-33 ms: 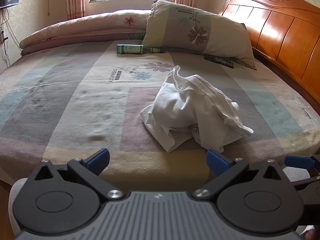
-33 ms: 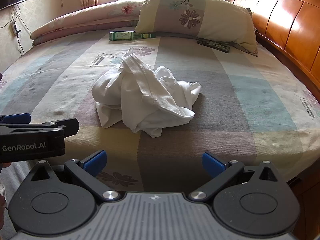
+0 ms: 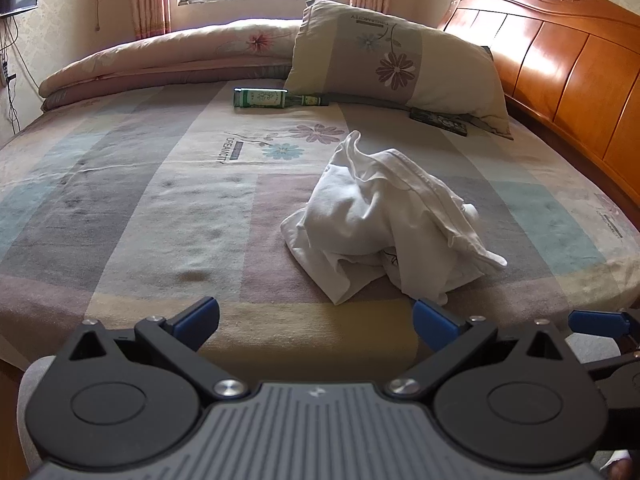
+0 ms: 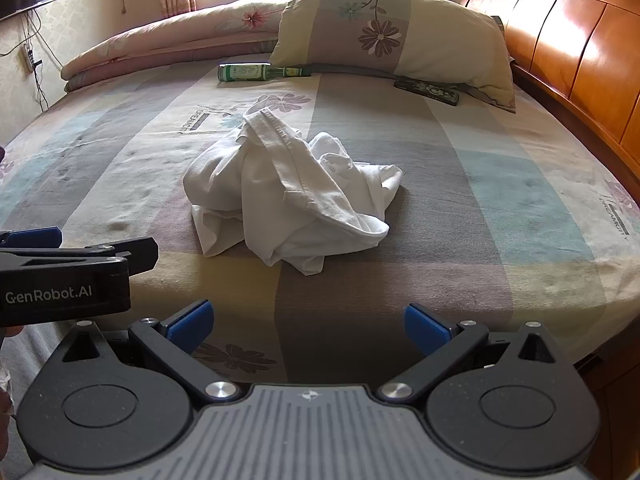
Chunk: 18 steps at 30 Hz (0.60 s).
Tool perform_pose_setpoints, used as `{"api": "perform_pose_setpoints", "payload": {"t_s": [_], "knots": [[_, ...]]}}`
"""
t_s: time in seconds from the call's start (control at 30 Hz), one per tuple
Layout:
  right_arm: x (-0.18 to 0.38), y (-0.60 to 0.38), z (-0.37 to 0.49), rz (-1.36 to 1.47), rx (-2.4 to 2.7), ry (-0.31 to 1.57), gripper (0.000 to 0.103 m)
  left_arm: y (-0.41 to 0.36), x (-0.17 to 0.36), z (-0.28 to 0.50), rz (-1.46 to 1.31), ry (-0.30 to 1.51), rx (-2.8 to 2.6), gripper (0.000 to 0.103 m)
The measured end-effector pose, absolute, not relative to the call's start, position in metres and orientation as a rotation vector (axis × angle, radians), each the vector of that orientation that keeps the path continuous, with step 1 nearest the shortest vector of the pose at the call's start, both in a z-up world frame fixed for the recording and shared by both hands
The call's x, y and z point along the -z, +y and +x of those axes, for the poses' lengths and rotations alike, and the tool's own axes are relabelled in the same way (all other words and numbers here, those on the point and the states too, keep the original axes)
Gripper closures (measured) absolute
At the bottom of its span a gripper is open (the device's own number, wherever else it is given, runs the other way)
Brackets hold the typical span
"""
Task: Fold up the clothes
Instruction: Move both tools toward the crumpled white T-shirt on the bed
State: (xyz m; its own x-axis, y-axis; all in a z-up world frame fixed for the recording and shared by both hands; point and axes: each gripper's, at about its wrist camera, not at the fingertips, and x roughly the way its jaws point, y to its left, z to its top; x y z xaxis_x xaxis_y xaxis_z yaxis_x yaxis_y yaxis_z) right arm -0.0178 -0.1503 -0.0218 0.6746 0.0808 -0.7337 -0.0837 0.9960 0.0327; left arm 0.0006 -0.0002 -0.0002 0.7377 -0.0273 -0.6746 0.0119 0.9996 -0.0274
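Evidently, a crumpled white cotton garment (image 3: 384, 220) was heaped mid-bed (image 3: 120, 208), soft and light. Both the left hand-held gripper (image 3: 316, 320) and right hand-held gripper (image 4: 306, 322) were held wide open, empty. A hem edge was judged the best hold.

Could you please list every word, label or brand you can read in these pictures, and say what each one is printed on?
"GenRobot.AI": side of the left tongs.
"DREAMCITY": bedsheet, beside the flower print.
"DREAMCITY": sheet's right edge.
"DREAMCITY": pillow, upside down.
Green bottle: label too small to read.
Dark flat object under the pillow: markings unreadable.
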Motion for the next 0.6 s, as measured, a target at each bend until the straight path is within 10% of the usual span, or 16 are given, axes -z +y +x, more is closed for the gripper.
{"api": "perform_pose_setpoints", "payload": {"t_s": [0.6], "knots": [[0.0196, -0.1528, -0.0191, -0.002, -0.094, 0.814, 0.0, -0.0003, -0.0002, 0.0013, -0.036, 0.742, 0.036, 0.001]]}}
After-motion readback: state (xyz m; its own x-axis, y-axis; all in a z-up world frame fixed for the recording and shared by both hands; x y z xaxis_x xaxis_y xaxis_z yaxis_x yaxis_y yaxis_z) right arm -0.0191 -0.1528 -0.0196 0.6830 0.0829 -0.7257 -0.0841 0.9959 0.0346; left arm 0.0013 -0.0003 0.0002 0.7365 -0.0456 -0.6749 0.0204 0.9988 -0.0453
